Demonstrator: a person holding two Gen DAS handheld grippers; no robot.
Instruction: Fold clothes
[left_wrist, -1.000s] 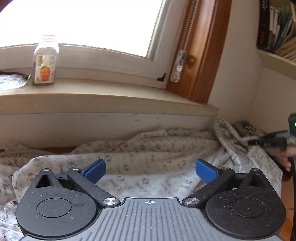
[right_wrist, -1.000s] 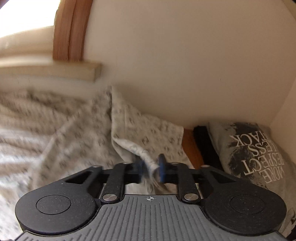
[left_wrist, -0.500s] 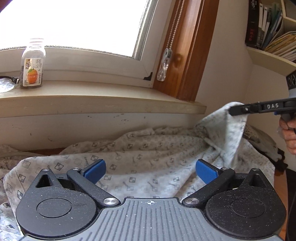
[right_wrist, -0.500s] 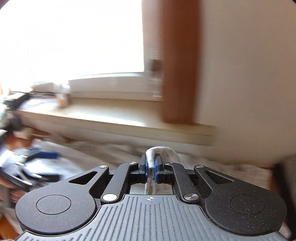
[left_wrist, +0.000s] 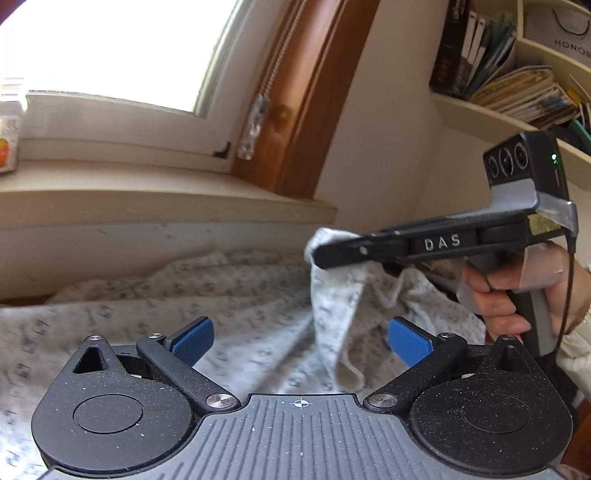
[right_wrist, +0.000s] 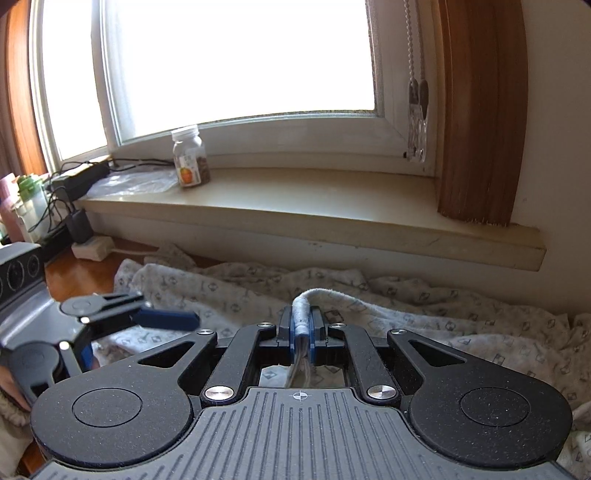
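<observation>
A white garment (left_wrist: 192, 295) with a small grey print lies spread and rumpled on the wooden floor below the window sill. My right gripper (right_wrist: 302, 325) is shut on a bunched edge of the garment (right_wrist: 424, 317), and a fold sticks up between the blue pads. In the left wrist view the right gripper (left_wrist: 321, 254) holds that corner lifted, and the cloth hangs down from it. My left gripper (left_wrist: 301, 338) is open above the garment, with the hanging cloth in front of it and nothing between its blue fingers (left_wrist: 194, 338). The left gripper (right_wrist: 162, 319) also shows at the left of the right wrist view.
A window sill (right_wrist: 332, 206) runs along the wall with a small bottle (right_wrist: 189, 157) on it. Blind cords (right_wrist: 417, 96) hang by a brown curtain (right_wrist: 480, 110). Chargers and cables (right_wrist: 77, 221) sit at the far left. A bookshelf (left_wrist: 517, 85) hangs at the right.
My right gripper has swung left and up with the garment corner, lifting the cloth over the spread part. My left gripper has turned slightly right and stays open.
</observation>
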